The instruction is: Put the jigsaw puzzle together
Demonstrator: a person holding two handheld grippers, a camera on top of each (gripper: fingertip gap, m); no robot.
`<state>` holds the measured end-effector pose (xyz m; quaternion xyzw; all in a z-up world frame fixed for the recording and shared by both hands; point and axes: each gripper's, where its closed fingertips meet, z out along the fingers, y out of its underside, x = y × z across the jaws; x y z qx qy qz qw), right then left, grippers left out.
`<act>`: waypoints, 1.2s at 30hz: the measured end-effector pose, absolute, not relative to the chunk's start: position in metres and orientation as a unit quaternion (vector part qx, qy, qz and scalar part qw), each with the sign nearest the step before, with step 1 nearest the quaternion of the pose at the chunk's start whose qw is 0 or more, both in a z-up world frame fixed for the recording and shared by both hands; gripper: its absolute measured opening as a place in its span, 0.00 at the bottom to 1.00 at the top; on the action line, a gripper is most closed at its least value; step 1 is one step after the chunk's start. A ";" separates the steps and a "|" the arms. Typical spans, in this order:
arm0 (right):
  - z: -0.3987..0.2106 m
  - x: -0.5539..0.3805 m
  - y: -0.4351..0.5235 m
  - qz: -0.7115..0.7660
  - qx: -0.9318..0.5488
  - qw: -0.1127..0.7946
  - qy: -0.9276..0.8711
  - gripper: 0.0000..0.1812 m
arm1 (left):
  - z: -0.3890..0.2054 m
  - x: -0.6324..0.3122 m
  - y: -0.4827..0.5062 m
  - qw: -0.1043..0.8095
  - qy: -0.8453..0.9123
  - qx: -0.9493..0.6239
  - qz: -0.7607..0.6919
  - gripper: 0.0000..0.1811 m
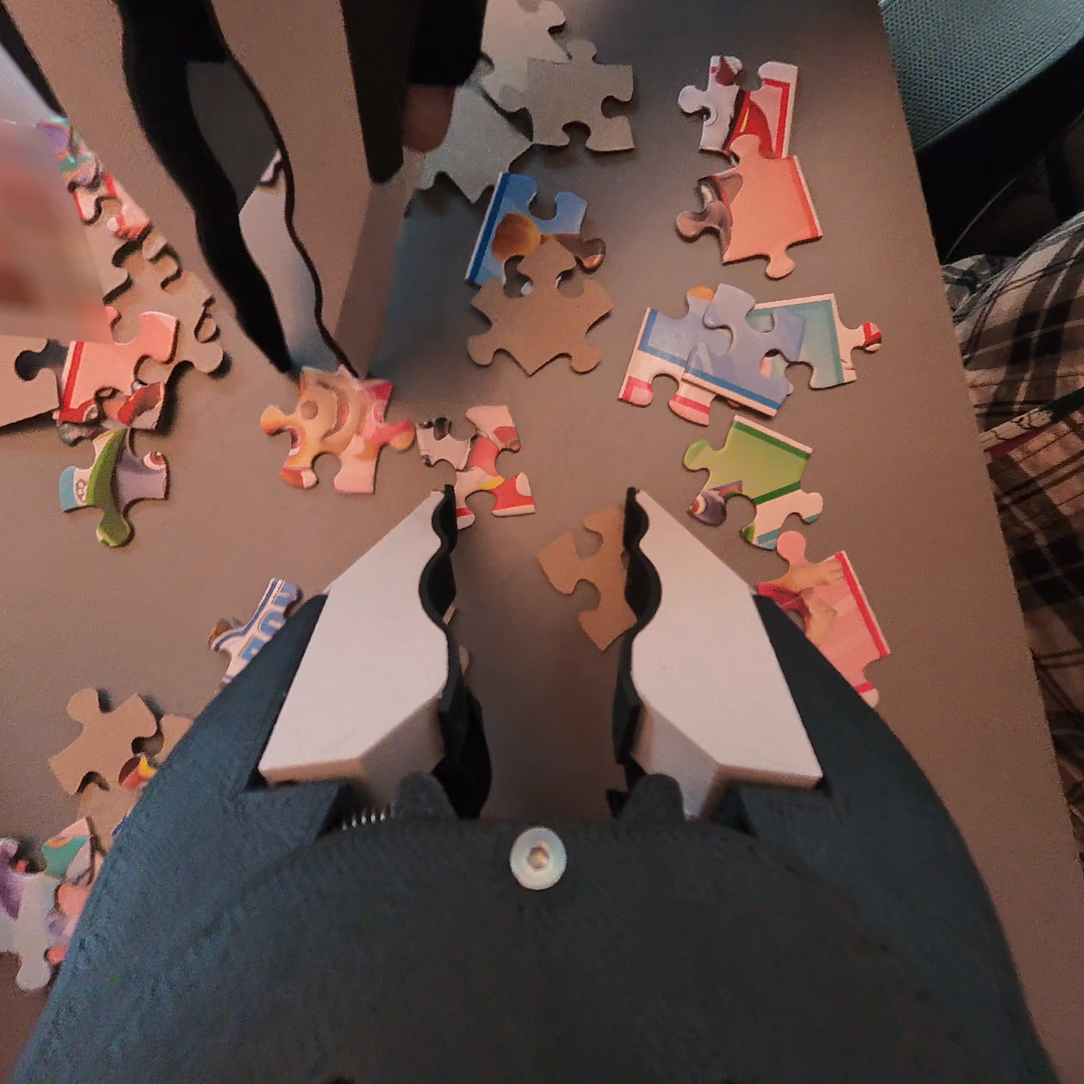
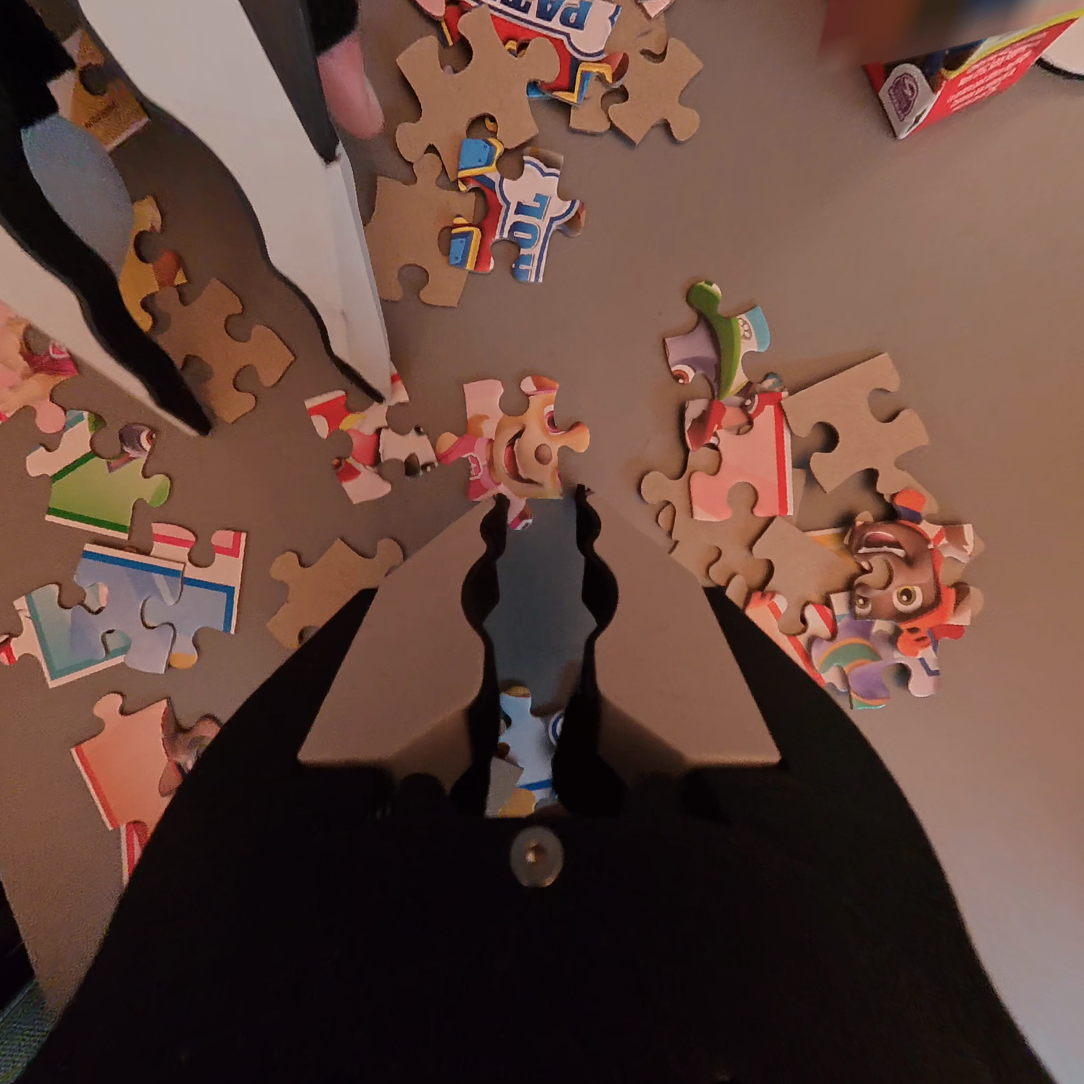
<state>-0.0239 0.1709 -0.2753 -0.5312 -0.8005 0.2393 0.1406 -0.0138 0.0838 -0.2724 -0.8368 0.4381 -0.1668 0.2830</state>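
Loose jigsaw pieces lie scattered on a grey table (image 1: pixel 545 410), some face up, some showing brown backs. My left gripper (image 1: pixel 539 498) is open and empty, low over the table. Its left fingertip is at the edge of a red-and-white piece (image 1: pixel 475 463), and its right finger covers part of a brown face-down piece (image 1: pixel 586 578). My right gripper (image 2: pixel 541 497) is open with a narrow gap and empty. Its tips are at the near edge of a pink pup piece (image 2: pixel 516 446), which lies beside the red-and-white piece (image 2: pixel 363 446). Each gripper also shows in the other view: right (image 1: pixel 322 369), left (image 2: pixel 290 410).
A joined blue-bordered group (image 1: pixel 745 346) and a green piece (image 1: pixel 756 475) lie to the right in the left wrist view. The table edge (image 1: pixel 962 410) runs beside plaid cloth (image 1: pixel 1032 381). A red puzzle box (image 2: pixel 962 76) stands at the far right. Several pieces (image 2: pixel 868 592) are stacked beside my right gripper. From the left gripper's tips to the green piece (image 1: pixel 756 475) is close to 5 cm. The right camera catches it too, in the right wrist view (image 2: pixel 92 473).
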 end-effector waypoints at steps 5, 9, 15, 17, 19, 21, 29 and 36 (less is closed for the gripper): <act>-0.272 -0.015 0.183 0.213 -0.536 0.147 -0.804 0.13 | -0.272 -0.030 0.085 0.280 0.419 -0.850 -0.156 0.30; -0.259 -0.004 0.200 0.209 -0.555 0.162 -0.789 0.14 | -0.272 -0.043 0.085 0.276 0.406 -0.859 -0.148 0.29; -0.258 0.034 0.213 0.177 -0.572 0.145 -0.788 0.20 | -0.273 -0.066 0.087 0.272 0.388 -0.872 -0.120 0.32; -0.267 0.042 0.221 0.157 -0.586 0.143 -0.782 0.23 | -0.270 -0.063 0.089 0.280 0.388 -0.869 -0.123 0.32; -0.275 0.046 0.224 0.156 -0.591 0.140 -0.779 0.23 | -0.268 -0.060 0.092 0.287 0.391 -0.867 -0.118 0.32; -0.275 0.044 0.224 0.176 -0.601 0.143 -0.766 0.15 | -0.269 -0.057 0.094 0.288 0.396 -0.865 -0.112 0.32; -0.274 0.040 0.224 0.217 -0.609 0.153 -0.748 0.00 | -0.269 -0.051 0.098 0.297 0.403 -0.858 -0.112 0.32; -0.270 0.034 0.227 0.212 -0.612 0.166 -0.744 0.16 | -0.268 -0.046 0.101 0.302 0.406 -0.855 -0.111 0.32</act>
